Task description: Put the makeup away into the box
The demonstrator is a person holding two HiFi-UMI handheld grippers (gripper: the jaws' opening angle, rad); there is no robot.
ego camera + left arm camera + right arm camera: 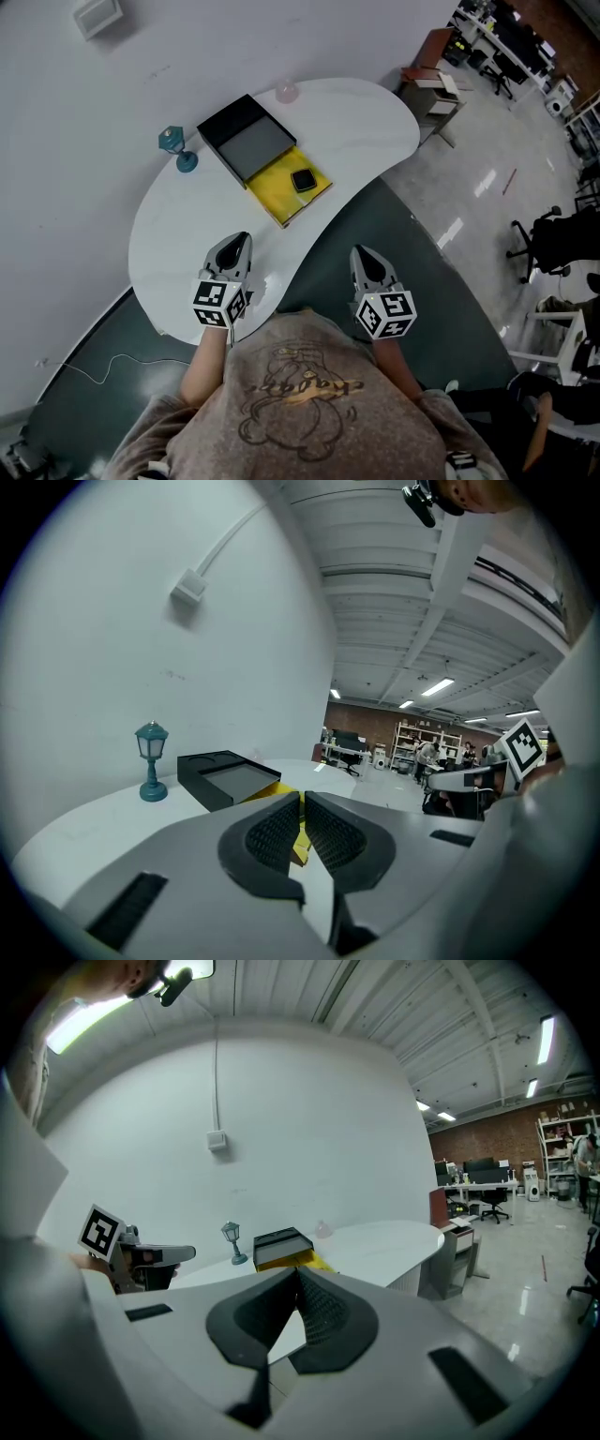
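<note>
Left hand-held gripper (238,242) and right hand-held gripper (362,253) both clenched, empty, by the counter's (361,117) near edge. Box (246,138) sits at the far edge.

The bench (356,122) is white. At upper centre the box (230,117) is black with a grey inside. The board (270,192) beside it is yellow and carries a glossy black compact (303,180). The lamp (176,148) at upper left is teal, and the small thing (286,91) at the top edge is pale pink. The left tool (241,240) and right tool (362,251) are grey with black textured pads (277,832). Their cubes (220,305) bear black-and-white square markers. The floor mat (375,225) is dark green. The shirt (300,394) is brown with a golden print.
</note>
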